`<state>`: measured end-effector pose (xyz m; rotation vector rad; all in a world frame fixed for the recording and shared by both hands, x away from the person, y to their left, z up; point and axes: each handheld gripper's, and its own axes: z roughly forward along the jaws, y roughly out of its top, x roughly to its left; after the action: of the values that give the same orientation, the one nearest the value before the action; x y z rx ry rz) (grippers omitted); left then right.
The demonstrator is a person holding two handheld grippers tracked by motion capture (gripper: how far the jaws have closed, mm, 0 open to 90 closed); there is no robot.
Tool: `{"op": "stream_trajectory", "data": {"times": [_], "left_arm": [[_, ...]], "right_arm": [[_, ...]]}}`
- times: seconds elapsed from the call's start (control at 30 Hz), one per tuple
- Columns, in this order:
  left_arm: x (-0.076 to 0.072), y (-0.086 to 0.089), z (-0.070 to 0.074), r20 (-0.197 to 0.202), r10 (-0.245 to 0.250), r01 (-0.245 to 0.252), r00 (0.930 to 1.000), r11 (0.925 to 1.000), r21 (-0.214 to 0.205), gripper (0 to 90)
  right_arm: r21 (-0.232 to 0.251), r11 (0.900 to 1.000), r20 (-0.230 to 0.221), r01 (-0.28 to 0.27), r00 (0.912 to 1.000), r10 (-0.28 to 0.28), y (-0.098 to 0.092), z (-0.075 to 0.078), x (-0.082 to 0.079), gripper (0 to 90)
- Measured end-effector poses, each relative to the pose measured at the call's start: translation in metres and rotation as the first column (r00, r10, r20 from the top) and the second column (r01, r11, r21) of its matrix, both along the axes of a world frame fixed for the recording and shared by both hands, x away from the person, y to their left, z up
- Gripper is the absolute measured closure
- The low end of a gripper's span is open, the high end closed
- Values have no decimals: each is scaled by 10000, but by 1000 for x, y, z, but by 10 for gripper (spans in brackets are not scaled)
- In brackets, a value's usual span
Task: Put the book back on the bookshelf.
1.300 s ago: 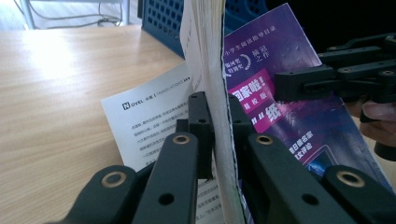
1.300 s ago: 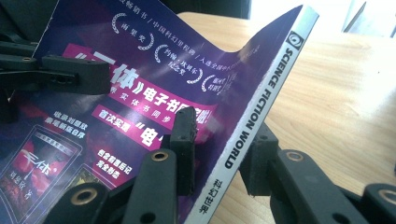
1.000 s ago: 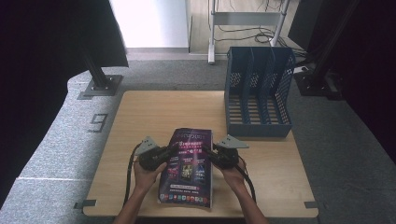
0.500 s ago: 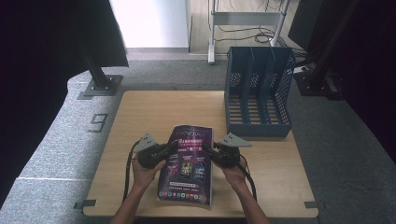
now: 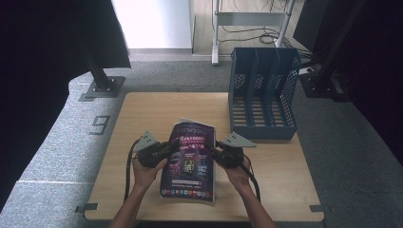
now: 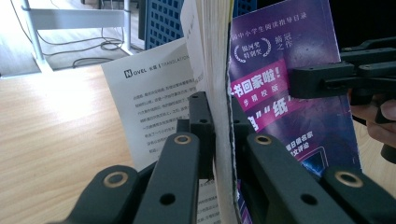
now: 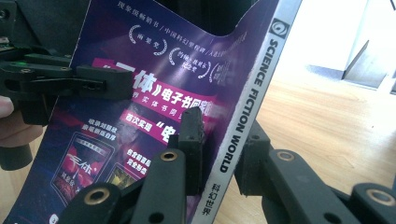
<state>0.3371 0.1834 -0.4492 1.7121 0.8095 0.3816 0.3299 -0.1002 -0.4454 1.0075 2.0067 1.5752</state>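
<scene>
While held between both grippers above the near middle of the table, the magazine was recorded with its purple cover upward, far edge raised, near edge low by the table's front.

Grip, left: the left gripper was closed on the page edge, jaws pinching the full stack of leaves; a loose inner sheet was seen fanned out on the side away from the cover.

Grip, right: the right gripper was set astride the spine side, its jaws having just been closing, with the spine strip between them; whether the far pad was pressing firmly could not be told.

Risks, judged: the loose sheet could be creased or torn if the stack were twisted; the spine could slip from the right jaws if the hold was shallow; the cover could be buckled if the hands were drawn together.

Edges and room: the blue file rack, three slots open upward, stood well apart at the far right of the table. Bare tabletop lay to the left and beyond the magazine; the rack's near wall was judged the nearest obstruction.
</scene>
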Motion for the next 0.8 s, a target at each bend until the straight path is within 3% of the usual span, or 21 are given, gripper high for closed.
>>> {"op": "stream_trajectory", "data": {"times": [0.33,0.8], "left_arm": [[5,-7,8,217,87,-88,9997,10000,20,863],[11,-8,16,285,205,-205,9994,9998,1,865]], "right_arm": [[-119,9998,489,140,9987,-134,-4,8,3,758],[-163,9997,664,202,9976,-190,-2,15,8,760]]}}
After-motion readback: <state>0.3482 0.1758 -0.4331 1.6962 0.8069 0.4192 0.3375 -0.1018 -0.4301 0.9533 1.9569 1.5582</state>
